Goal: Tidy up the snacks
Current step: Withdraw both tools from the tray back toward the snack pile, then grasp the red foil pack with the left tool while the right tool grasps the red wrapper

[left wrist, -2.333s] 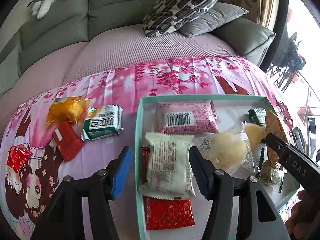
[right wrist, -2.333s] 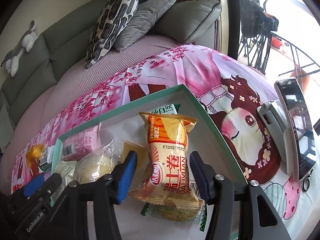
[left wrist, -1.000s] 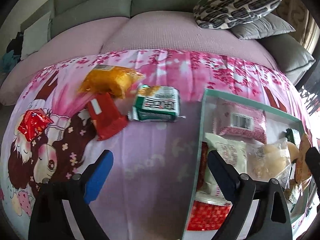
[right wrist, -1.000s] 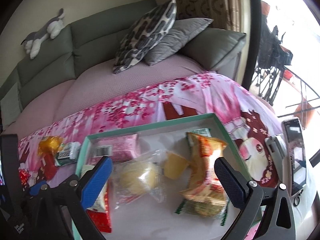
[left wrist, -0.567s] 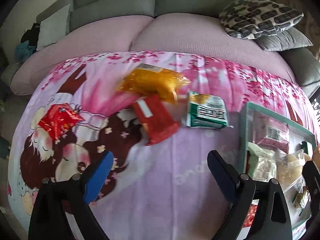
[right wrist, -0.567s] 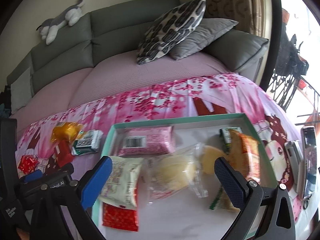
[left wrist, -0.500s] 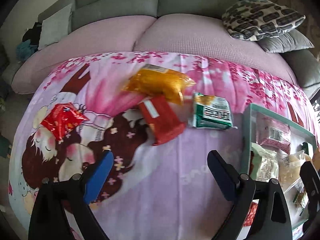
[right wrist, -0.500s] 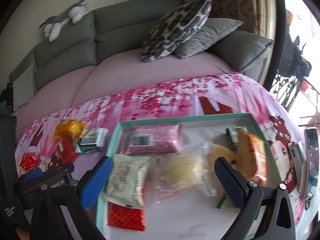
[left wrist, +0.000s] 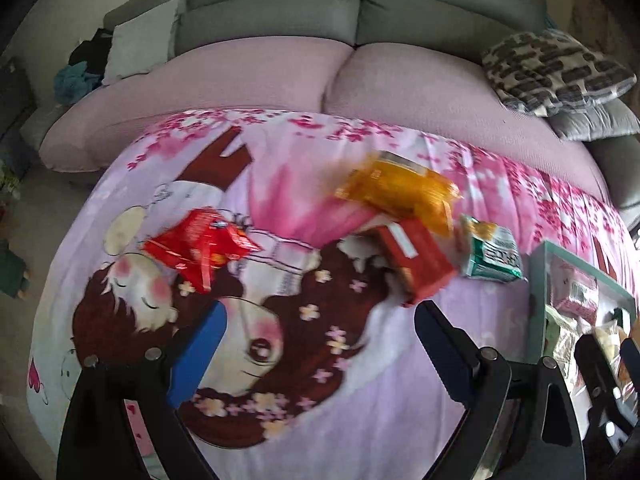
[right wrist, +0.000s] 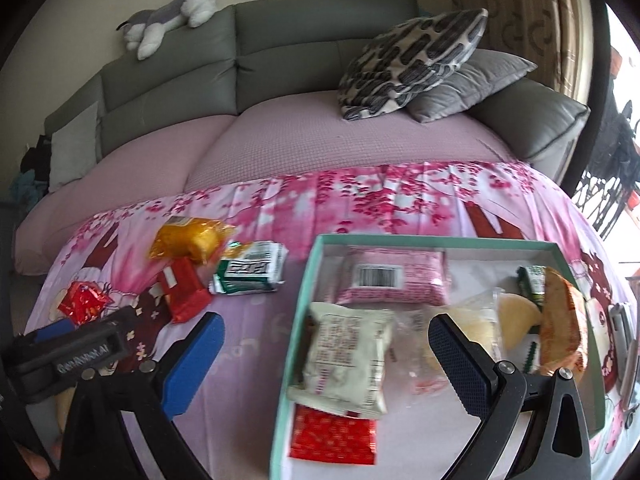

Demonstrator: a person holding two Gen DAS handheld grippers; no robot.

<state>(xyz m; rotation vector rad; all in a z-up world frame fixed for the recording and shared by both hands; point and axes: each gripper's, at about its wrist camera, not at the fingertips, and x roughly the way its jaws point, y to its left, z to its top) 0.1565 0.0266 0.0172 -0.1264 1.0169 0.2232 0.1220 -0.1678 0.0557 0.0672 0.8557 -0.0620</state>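
A teal-rimmed box on the pink cloth holds several snacks: a pink pack, a white pack, a red pack, clear-wrapped buns and an orange pack. Left of the box lie an orange pack, a red box-like pack, a green-white pack and a red foil pack. My left gripper is open and empty above the cloth, near the loose packs. My right gripper is open and empty over the box's left part.
A grey sofa with patterned and grey pillows and a plush cat stands behind the table. A phone and a grey device lie at the table's right edge. The box rim shows at the right in the left wrist view.
My left gripper has swung left from the box to the loose packs. My right gripper let go of the orange pack, opened wide, drew back and swung left.
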